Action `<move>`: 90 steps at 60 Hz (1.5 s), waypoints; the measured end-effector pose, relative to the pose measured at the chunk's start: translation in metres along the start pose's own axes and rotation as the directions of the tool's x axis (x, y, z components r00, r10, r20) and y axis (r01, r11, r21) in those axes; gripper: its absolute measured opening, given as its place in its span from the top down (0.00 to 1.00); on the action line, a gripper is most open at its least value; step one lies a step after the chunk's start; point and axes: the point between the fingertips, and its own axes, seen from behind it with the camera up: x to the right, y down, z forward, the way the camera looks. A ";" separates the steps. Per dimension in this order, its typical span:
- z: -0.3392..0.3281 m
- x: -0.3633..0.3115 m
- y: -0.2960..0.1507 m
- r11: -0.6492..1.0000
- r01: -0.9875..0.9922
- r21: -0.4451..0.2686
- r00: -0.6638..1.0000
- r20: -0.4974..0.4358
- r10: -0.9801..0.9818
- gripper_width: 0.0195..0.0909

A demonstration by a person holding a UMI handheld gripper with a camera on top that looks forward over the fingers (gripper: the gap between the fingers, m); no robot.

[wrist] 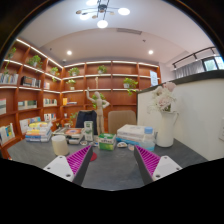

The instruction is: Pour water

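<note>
Shelves line the room beyond your grey table (110, 172). Your gripper (113, 162) is spread wide, holding nothing. The clear bottle (149, 138) stands upright ahead and right of your fingers, well beyond them.

My gripper (111, 163): two fingers, one at each side. Each finger's inner face carries a magenta pad (81, 162), triangular in outline, tapering toward the tip, surface ribbed. Outer edges of fingers pale, whitish. No cables, screws or markings visible.
</note>
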 end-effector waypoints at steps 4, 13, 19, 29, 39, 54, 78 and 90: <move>0.024 0.045 0.045 1.000 0.015 -0.006 0.999 -0.029 -0.015 0.08; 0.064 0.103 0.053 1.000 0.010 -0.009 0.996 -0.091 -0.011 0.08; 0.095 0.130 0.063 0.999 0.007 -0.035 0.994 -0.106 -0.011 0.08; 0.137 0.147 0.079 0.997 0.022 -0.073 0.995 -0.094 -0.028 0.09; 0.162 0.143 0.085 0.997 0.022 -0.077 0.997 -0.070 -0.027 0.42; 0.166 0.154 0.086 0.997 0.008 -0.079 0.994 -0.109 -0.017 0.88; 0.160 0.094 0.077 0.960 0.236 -0.151 0.964 -0.085 -0.251 0.91; 0.178 0.002 0.057 0.811 0.549 -0.203 0.825 -0.025 -0.565 0.91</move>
